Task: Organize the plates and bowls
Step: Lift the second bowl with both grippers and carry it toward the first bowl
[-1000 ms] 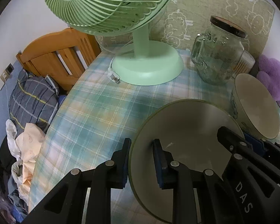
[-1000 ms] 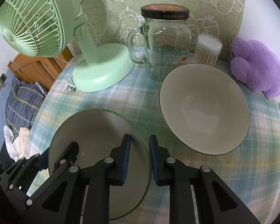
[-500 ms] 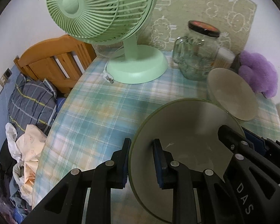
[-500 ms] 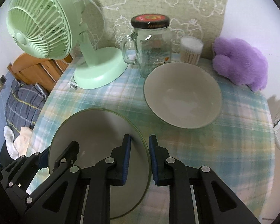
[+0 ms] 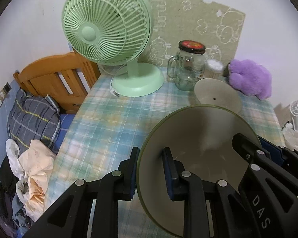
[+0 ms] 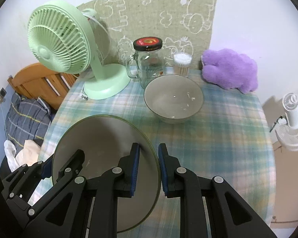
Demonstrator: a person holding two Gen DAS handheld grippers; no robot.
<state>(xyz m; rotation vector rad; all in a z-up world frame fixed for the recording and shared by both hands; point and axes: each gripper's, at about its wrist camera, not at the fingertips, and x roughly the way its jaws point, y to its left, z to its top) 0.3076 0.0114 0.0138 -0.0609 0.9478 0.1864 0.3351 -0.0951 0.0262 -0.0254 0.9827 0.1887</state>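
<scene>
A grey plate point(image 5: 198, 138) with a green rim hangs tilted above the plaid table point(image 6: 228, 129), held from both sides. My left gripper point(image 5: 151, 154) is shut on its left rim, and my right gripper point(image 6: 149, 152) is shut on its right rim. Each gripper shows in the other's view: the right gripper point(image 5: 254, 144) at the plate's far side, the left gripper point(image 6: 63, 158) at the lower left. A grey bowl point(image 6: 173, 97) stands upright on the table beyond the plate point(image 6: 101, 138), apart from it; the bowl point(image 5: 216, 95) is partly hidden by the plate in the left wrist view.
At the back of the table stand a green fan point(image 5: 105, 25), a glass jar point(image 5: 188, 67) with a black lid, a cotton swab tub point(image 6: 182, 63) and a purple plush point(image 5: 250, 79). A wooden headboard point(image 5: 53, 75) and bedding lie left; a white fan point(image 6: 294, 123) stands right of the table.
Both grippers have risen and drawn back from the fan and jar with the plate still between them. The bowl has stayed on the table and now looks smaller and farther away.
</scene>
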